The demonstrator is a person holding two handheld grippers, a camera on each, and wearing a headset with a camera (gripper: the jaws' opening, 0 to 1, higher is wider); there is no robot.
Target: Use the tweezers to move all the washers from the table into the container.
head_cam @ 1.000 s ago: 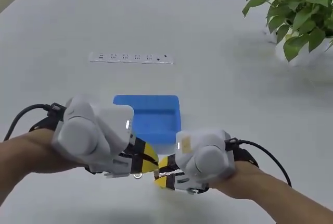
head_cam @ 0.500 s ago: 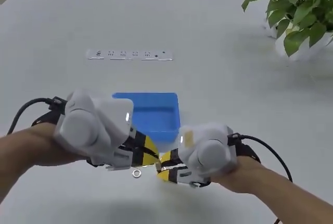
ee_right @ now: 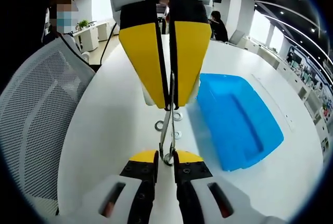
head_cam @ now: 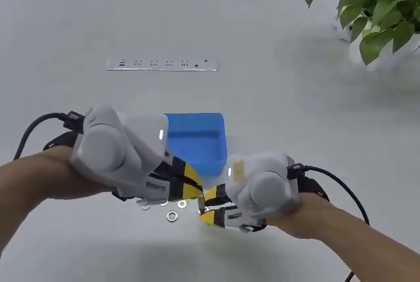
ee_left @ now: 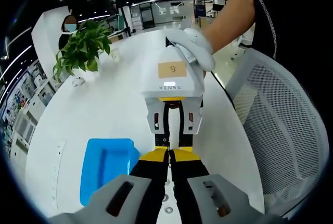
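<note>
My left gripper (head_cam: pixel 190 189) and right gripper (head_cam: pixel 209 208) meet tip to tip just in front of the blue container (head_cam: pixel 197 119). In the right gripper view thin metal tweezers (ee_right: pixel 167 125) run between the two. The right gripper (ee_right: pixel 166 157) is shut on their near end, and the left gripper (ee_right: pixel 170 96), coming down from the top, is shut on the other end. Several small washers (head_cam: pixel 172 216) lie on the white table under the jaws. Three washers (ee_right: pixel 159 125) sit beside the tweezers, left of the container (ee_right: pixel 244 130).
A white power strip (head_cam: pixel 162 65) lies further back on the table. A potted plant (head_cam: pixel 374 6) stands at the far right. A mesh office chair (ee_left: pixel 281 130) stands off the table's near edge. Cables trail from both grippers.
The grippers stay tip to tip. The left gripper has shifted a little, and more washers now show beneath it. The head camera has tilted, so the whole scene sits slightly higher.
</note>
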